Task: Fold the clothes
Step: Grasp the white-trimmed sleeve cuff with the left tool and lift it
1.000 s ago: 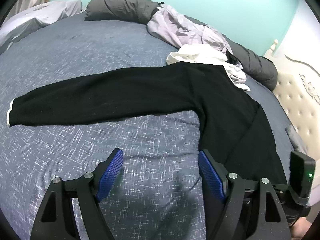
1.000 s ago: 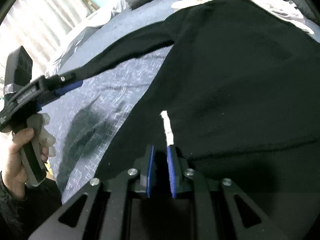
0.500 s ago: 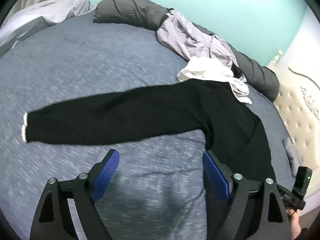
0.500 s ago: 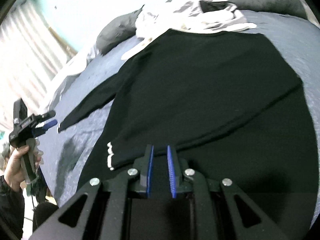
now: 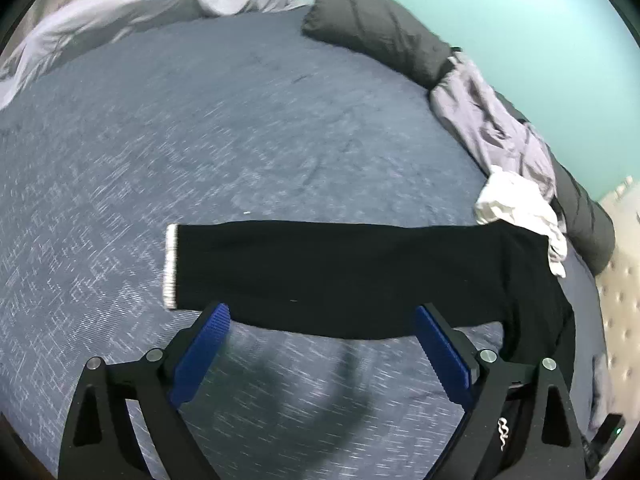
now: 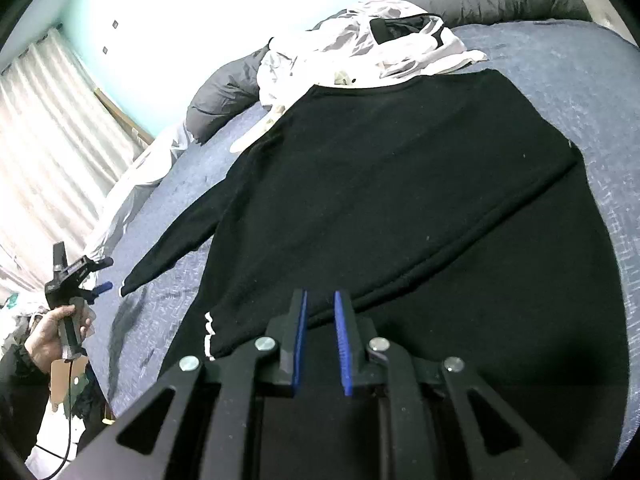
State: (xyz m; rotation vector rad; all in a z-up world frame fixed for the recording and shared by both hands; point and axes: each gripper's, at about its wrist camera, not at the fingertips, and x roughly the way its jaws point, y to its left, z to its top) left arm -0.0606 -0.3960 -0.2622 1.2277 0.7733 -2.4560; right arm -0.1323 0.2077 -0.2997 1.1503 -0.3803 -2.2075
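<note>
A black sweater (image 6: pixel 400 200) lies flat on the blue-grey bed (image 5: pixel 200 120). One sleeve is folded across its body, with the white cuff (image 6: pixel 209 334) lying just left of my right gripper (image 6: pixel 320 293). That gripper hovers over the folded sleeve with its jaws a narrow gap apart and nothing between them. The other sleeve (image 5: pixel 340 276) stretches out straight and ends in a white cuff (image 5: pixel 171 266). My left gripper (image 5: pixel 322 309) hangs over that sleeve's near edge close to the cuff. Its jaws are opening wide and hold nothing. A hand holds the left gripper (image 6: pixel 86 276) at the bed's left side.
A dark grey bolster (image 5: pixel 380 28) runs along the far edge of the bed. A lilac garment (image 5: pixel 492 120) and a white one (image 5: pixel 516 204) lie heaped by the sweater's collar. There is a pale quilt (image 5: pixel 120 12) at far left, a tufted headboard (image 5: pixel 620 300) at right and curtains (image 6: pixel 48 140).
The left gripper has travelled along the outstretched sleeve towards its cuff, and its jaws have widened. The right gripper has drawn back from the folded sleeve's cuff, which now lies to its left.
</note>
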